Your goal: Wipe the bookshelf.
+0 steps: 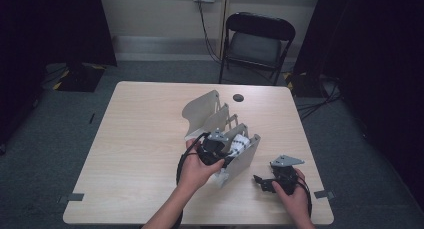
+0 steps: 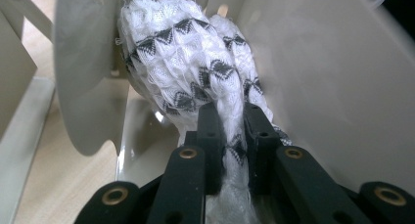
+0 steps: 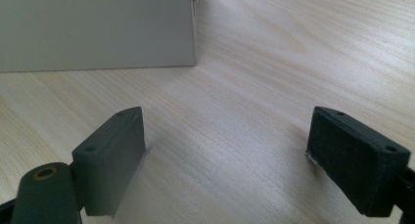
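From above, my left gripper [image 1: 216,148] sits at the near end of a beige slotted rack [image 1: 215,120] in the middle of the table [image 1: 140,139], with my hand wrapped around its body. The view from that gripper adds what the high view cannot: my two black jaws are clamped tight on a white knitted cloth [image 2: 195,62], pinching a narrow fold of it, while the bulk of the cloth bunches up ahead between two of the rack's panels.

My right gripper [image 1: 265,181] rests low on the table near its front right corner, apart from the rack. Its own view shows the jaws spread wide with nothing between them, bare wood grain below and a flat beige rack panel [image 3: 98,28] standing just ahead to the left.

A dark round disc [image 1: 238,97] lies on the table beyond the rack, and a black folding chair [image 1: 256,41] stands behind the far edge. The panels on either side hem the cloth in closely.

The cloth is white, loosely ribbed, with rows of small black triangle shapes, twisted into a thick roll.
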`<state>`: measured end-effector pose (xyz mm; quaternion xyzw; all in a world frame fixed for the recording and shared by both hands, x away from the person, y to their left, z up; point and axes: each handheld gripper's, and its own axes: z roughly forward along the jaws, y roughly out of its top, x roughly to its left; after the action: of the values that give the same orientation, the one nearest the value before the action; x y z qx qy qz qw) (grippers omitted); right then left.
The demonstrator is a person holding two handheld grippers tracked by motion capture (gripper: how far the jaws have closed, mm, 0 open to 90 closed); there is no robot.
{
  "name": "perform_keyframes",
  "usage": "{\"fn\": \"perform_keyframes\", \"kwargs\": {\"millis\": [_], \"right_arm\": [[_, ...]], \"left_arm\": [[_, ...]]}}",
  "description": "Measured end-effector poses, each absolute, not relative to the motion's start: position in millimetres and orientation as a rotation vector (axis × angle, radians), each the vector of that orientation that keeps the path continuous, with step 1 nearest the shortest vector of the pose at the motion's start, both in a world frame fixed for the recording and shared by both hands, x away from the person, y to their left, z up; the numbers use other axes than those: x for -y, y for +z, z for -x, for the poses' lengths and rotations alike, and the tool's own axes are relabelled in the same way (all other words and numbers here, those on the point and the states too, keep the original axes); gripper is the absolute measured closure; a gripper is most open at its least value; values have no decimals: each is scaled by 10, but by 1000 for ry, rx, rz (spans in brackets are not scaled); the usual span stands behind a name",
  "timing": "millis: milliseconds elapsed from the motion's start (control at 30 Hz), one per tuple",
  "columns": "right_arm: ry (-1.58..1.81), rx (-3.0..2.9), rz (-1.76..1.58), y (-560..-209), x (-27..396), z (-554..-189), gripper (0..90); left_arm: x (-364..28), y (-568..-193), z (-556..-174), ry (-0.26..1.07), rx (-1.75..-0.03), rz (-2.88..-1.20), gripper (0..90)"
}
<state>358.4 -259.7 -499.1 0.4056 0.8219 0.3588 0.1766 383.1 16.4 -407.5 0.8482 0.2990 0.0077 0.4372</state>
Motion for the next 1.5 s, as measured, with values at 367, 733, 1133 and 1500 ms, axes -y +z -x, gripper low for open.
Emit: {"fn": "perform_keyframes", "kwargs": {"millis": [367, 733, 1133, 1500], "right_arm": [[1016, -2327, -1149, -4991, 2597, -3584, 135], [1016, -2327, -1149, -4991, 2597, -3584, 135], [1016, -2327, -1149, -4991, 2597, -3584, 135], [1016, -2327, -1149, -4991, 2596, -3584, 135]], "left_arm": [[-125, -4385, -3826, 16, -771, -2150, 804], [-120, -4582, -3790, 9, -782, -2184, 804], [-143, -4721, -3755, 24, -788, -2224, 804], [-287, -4748, -3705, 31, -800, -2225, 803]]}}
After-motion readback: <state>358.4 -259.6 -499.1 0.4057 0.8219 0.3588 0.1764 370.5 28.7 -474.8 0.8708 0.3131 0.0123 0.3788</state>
